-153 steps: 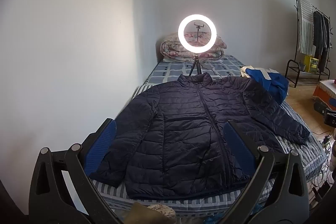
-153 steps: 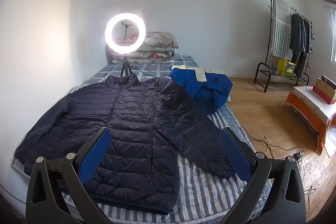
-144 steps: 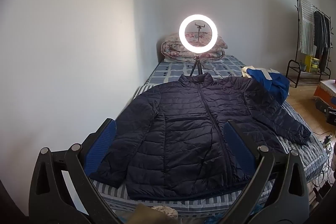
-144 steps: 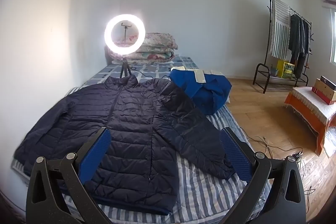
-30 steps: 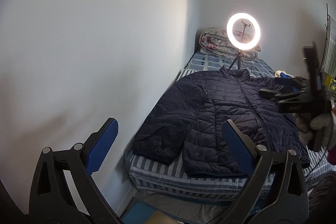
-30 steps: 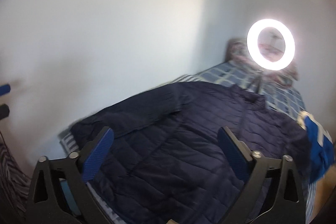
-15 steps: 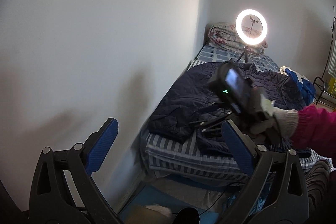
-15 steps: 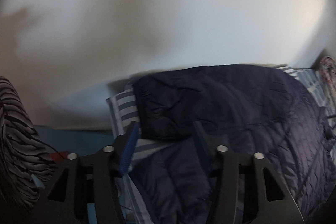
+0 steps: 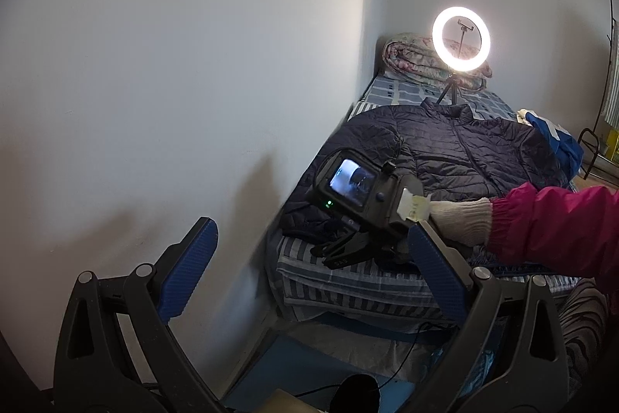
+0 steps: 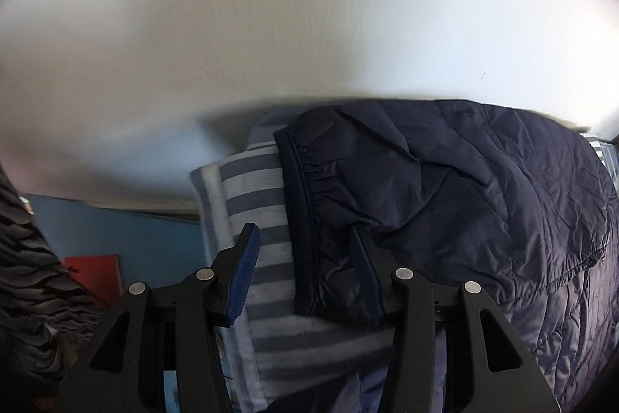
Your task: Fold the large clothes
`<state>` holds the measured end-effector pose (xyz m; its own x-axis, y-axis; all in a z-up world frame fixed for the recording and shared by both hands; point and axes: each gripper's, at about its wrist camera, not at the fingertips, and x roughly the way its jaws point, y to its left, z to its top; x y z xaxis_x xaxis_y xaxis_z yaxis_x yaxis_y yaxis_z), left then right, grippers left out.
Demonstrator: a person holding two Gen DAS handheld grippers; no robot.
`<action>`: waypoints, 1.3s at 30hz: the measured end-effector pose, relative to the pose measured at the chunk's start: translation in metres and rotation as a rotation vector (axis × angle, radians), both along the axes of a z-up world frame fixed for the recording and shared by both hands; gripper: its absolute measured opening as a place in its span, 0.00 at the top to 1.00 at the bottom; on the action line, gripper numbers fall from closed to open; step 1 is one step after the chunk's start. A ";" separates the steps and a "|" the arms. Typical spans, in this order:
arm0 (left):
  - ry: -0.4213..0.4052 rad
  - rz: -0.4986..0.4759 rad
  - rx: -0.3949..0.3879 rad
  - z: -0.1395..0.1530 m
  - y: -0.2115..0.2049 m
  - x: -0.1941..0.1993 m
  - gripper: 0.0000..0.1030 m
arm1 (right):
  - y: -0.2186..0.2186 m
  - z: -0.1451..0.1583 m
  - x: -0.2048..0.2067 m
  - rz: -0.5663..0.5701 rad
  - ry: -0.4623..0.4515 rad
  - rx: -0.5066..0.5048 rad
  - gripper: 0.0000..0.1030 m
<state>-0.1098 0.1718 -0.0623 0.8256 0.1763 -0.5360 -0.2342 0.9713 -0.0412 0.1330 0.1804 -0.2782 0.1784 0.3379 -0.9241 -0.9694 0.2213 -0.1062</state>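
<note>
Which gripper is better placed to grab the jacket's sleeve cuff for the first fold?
Right. The right gripper is open astride the sleeve cuff at the bed's corner; the left gripper hangs open, well back from the jacket.

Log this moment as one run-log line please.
phase: reach for sleeve | right tool: open, straddling jacket cuff | left tool: open, off bed | jacket: flat, unfolded

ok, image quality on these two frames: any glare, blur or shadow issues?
Left wrist: ring light blows out with a halo on the wall; jacket is sharp, right hand-held gripper slightly blurred, shadows on the left wall. Right wrist: sleeve cuff is sharp, wall soft and featureless, strong fisheye bending at the edges, no glare.
</note>
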 end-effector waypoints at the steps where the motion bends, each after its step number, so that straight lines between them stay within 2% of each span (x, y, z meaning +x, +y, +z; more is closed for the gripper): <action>1: 0.000 0.000 -0.001 -0.001 0.000 0.001 0.02 | 0.001 -0.003 0.001 -0.002 -0.002 -0.008 0.55; 3: 0.004 -0.002 -0.005 -0.002 0.000 0.005 0.02 | 0.001 -0.006 0.002 -0.004 0.001 -0.012 0.55; 4: 0.005 -0.005 -0.007 -0.002 0.000 0.006 0.02 | 0.001 -0.007 0.004 -0.004 0.008 -0.004 0.59; 5: 0.005 -0.009 -0.010 -0.002 0.001 0.008 0.02 | 0.004 -0.013 0.002 -0.003 0.019 0.001 0.63; 7: 0.005 -0.021 -0.020 -0.001 0.000 0.013 0.02 | 0.004 -0.010 0.006 -0.022 0.049 0.017 0.86; 9: 0.000 -0.031 -0.017 0.000 -0.003 0.017 0.02 | 0.007 -0.007 0.014 -0.048 0.079 0.035 0.92; 14: -0.003 -0.052 0.003 0.001 -0.011 0.031 0.02 | -0.010 0.016 0.033 -0.122 0.173 0.157 0.94; 20: 0.021 -0.106 -0.023 -0.003 -0.023 0.062 0.02 | -0.063 0.070 0.076 -0.280 0.231 0.373 0.94; 25: 0.044 -0.153 -0.051 -0.009 -0.039 0.097 0.02 | -0.123 0.104 0.117 -0.431 0.202 0.508 0.94; 29: 0.051 -0.193 -0.054 -0.009 -0.057 0.133 0.02 | -0.173 0.116 0.142 -0.542 0.173 0.571 0.94; 36: 0.040 -0.254 -0.064 -0.012 -0.090 0.213 0.02 | -0.242 0.128 0.182 -0.725 0.097 0.608 0.94; 39: 0.063 -0.275 -0.120 -0.023 -0.099 0.251 0.02 | -0.285 0.128 0.208 -0.789 0.065 0.613 0.95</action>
